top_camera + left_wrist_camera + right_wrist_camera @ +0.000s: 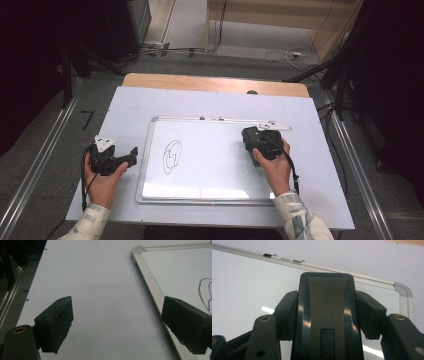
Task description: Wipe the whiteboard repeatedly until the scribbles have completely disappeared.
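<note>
The whiteboard (215, 185) is the landmark: a flat, shiny white sheet with a thin silver metal frame and rounded corners, lying on a pale, smooth cover on the bench (210, 84), whose wooden edge peeks out at the far side; a black squiggle (172, 156) is drawn on the board's left part.

Left of the whiteboard, the left tool (131, 154) rests in a hand on the pale cover, just beside the frame; its jaws stand wide apart with nothing between them; the left gripper view brings up close the blocky, dull black pads (56, 323), the frame's ridged silver strip (150, 290) and a bit of the squiggle.

On the right part of the whiteboard, the right tool (252, 137) is squeezed shut on a black eraser (250, 136); from above it is just a dark lump; the right gripper view shows the eraser (325, 315) as smooth, glossy plastic with rounded corners and raised letters, a pad pressing on each side, near the board's top frame and its small metal clips (297, 261).
</note>
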`<action>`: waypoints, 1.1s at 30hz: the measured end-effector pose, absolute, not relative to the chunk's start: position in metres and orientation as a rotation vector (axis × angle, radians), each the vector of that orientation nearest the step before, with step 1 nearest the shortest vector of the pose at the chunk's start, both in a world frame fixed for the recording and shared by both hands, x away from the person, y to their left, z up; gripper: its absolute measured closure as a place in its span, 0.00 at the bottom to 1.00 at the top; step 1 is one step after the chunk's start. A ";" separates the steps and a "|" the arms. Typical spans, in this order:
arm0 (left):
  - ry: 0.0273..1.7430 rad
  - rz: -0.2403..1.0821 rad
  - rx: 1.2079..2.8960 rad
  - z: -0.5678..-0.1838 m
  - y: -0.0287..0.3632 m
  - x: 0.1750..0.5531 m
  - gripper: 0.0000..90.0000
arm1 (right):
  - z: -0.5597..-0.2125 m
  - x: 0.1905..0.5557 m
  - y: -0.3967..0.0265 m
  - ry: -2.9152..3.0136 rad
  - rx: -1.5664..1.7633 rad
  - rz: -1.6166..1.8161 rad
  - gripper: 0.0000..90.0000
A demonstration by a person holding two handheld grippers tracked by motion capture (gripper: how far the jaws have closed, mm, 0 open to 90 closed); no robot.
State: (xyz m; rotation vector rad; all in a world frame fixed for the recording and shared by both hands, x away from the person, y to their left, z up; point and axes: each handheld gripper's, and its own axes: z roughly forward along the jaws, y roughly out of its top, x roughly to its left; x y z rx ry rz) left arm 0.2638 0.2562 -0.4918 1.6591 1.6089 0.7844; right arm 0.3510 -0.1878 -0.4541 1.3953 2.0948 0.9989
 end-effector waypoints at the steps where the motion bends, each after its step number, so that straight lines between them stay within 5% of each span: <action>1: 1.607 0.786 1.658 -0.492 0.256 0.264 0.12 | -0.454 0.351 -0.186 2.099 1.392 1.001 0.43; 33: 1.608 0.781 1.657 -0.492 0.257 0.263 0.13 | -0.462 0.351 -0.120 2.227 1.289 1.043 0.43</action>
